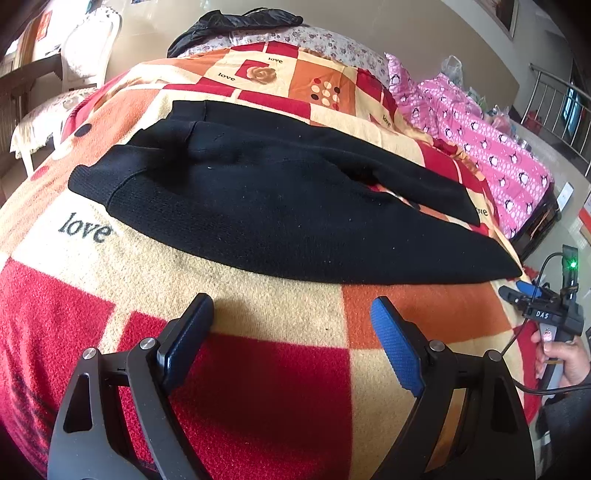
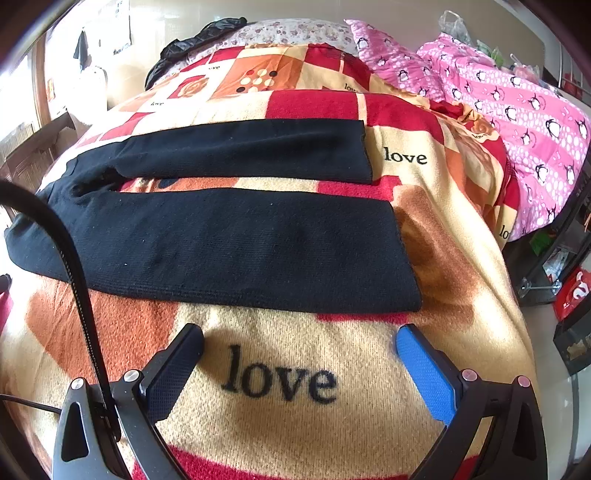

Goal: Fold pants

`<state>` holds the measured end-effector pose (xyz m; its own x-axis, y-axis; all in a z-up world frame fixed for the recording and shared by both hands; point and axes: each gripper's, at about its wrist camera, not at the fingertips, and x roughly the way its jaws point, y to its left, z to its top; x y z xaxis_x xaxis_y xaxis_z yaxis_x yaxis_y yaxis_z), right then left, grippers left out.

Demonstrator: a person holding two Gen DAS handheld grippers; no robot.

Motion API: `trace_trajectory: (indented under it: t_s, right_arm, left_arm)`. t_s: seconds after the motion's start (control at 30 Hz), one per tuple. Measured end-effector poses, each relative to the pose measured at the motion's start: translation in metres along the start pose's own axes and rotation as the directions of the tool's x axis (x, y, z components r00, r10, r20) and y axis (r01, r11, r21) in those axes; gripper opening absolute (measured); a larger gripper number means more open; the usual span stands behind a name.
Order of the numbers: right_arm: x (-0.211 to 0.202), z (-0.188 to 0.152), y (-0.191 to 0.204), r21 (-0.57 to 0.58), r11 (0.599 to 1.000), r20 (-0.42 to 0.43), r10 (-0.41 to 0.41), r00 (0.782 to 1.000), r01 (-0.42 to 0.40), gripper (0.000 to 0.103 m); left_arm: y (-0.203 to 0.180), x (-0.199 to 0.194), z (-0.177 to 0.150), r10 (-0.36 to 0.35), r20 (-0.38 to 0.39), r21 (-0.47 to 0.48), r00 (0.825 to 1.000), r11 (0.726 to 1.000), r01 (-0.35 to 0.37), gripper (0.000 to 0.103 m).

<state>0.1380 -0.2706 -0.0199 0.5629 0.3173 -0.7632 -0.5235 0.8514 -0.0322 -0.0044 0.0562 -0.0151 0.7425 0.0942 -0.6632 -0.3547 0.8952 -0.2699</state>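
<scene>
Black pants lie spread flat on a red, orange and cream "love" blanket. The waistband is at the left in the left wrist view. In the right wrist view the pants show two legs side by side with a gap between them, cuffs to the right. My left gripper is open and empty, just short of the near edge of the pants. My right gripper is open and empty, just short of the near leg by its cuff. The right gripper also shows in the left wrist view, at the far right.
A pink penguin-print quilt lies bunched on the bed's right side. A dark garment and floral pillow are at the far end. A cable crosses the right wrist view. A white chair stands beyond the bed's left side.
</scene>
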Motion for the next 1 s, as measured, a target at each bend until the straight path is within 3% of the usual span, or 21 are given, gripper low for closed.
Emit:
trace_trajectory:
  t_s: [0.27, 0.6, 1.0]
  right_arm:
    - [0.0024, 0.0016, -0.0017, 0.003, 1.000, -0.010, 0.008, 1.000, -0.008, 0.103]
    - [0.0000, -0.0020, -0.0020, 0.025, 1.000, -0.002, 0.009, 1.000, -0.009, 0.103]
    - [0.0001, -0.0034, -0.0006, 0.017, 1.000, 0.006, 0.002, 1.000, -0.002, 0.103]
  left_arm:
    - [0.0058, -0.0016, -0.0012, -0.032, 0.015, -0.032, 0.999, 0.999, 0.032, 0.087]
    - [-0.0022, 0.0023, -0.0027, 0.024, 0.009, 0.013, 1.000, 1.000, -0.024, 0.087]
    - [0.0008, -0.0014, -0.0051, -0.003, 0.020, -0.013, 1.000, 1.000, 0.003, 0.087]
